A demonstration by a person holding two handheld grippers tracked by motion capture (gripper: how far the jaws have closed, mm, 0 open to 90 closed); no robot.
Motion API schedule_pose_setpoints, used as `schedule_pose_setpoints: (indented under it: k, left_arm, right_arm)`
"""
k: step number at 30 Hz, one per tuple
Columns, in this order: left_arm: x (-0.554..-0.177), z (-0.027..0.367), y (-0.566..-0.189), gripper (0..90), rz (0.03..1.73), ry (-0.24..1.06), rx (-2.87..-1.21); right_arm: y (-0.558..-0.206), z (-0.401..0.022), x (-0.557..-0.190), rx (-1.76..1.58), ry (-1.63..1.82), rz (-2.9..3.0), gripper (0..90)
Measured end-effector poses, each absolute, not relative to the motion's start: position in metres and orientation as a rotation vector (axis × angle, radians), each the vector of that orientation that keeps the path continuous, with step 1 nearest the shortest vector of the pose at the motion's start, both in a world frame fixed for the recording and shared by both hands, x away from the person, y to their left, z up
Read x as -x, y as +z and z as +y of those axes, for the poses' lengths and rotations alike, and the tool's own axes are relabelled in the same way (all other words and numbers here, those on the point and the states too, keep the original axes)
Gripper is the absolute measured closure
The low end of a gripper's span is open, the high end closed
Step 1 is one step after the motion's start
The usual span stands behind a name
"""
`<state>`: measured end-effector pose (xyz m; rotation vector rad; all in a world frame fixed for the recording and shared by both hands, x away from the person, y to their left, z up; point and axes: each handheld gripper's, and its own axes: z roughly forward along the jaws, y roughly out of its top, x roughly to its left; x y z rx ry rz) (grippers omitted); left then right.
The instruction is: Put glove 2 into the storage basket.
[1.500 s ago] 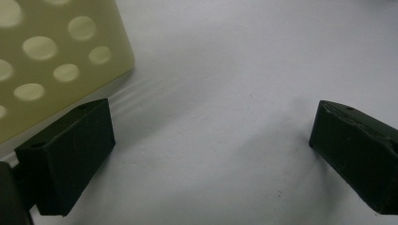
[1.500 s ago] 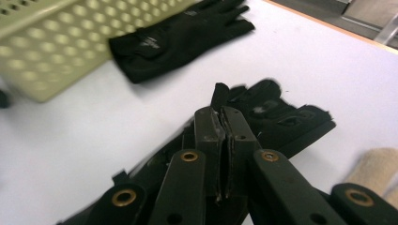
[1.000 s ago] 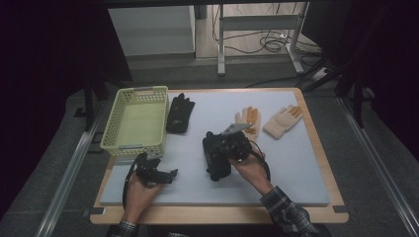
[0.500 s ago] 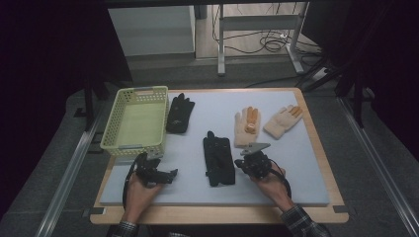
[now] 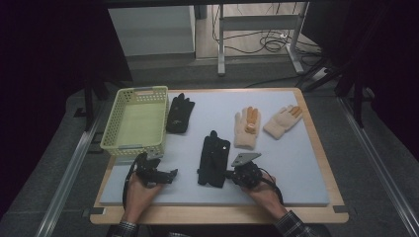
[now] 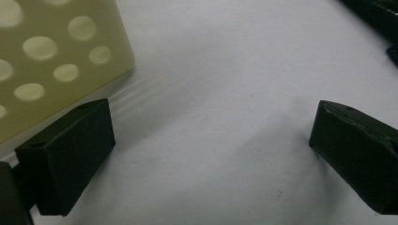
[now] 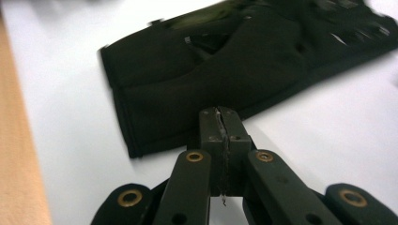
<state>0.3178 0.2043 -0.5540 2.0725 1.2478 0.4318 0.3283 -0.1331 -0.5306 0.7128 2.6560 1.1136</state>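
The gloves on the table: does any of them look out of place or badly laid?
Nothing stands out. Two black gloves and two cream gloves lie flat on the mat; the yellow basket stands upright.

The high view looks from above the person's side, forward and down, and takes in the whole table (image 5: pixel 316 163). The left gripper view sits very near the white mat (image 6: pixel 225 93), with the yellow basket (image 6: pixel 51 61) corner at upper left of the frame. The right gripper view looks low along its jaws at the black glove (image 7: pixel 225 70). The high view shares this basket (image 5: pixel 136 121) and this glove (image 5: pixel 212 158)
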Motion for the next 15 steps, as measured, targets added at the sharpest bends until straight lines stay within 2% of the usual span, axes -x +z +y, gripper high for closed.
schedule_pose_setpoints:
  k: [6, 9, 15]
  left_arm:
    - [-0.318, 0.204, -0.554, 0.5, 1.248, 0.431, -2.073]
    - [-0.318, 0.204, -0.554, 0.5, 1.248, 0.431, -2.073]
    - [-0.318, 0.204, -0.554, 0.5, 1.248, 0.431, -2.073]
  right_arm:
    - [-0.522, -0.134, -0.338, -0.711, 1.112, 2.635, 83.8]
    - [-0.512, -0.134, -0.356, -0.776, 1.163, 2.602, 79.8]
    - [-0.500, -0.107, -0.393, -0.795, 1.201, 2.576, 75.8]
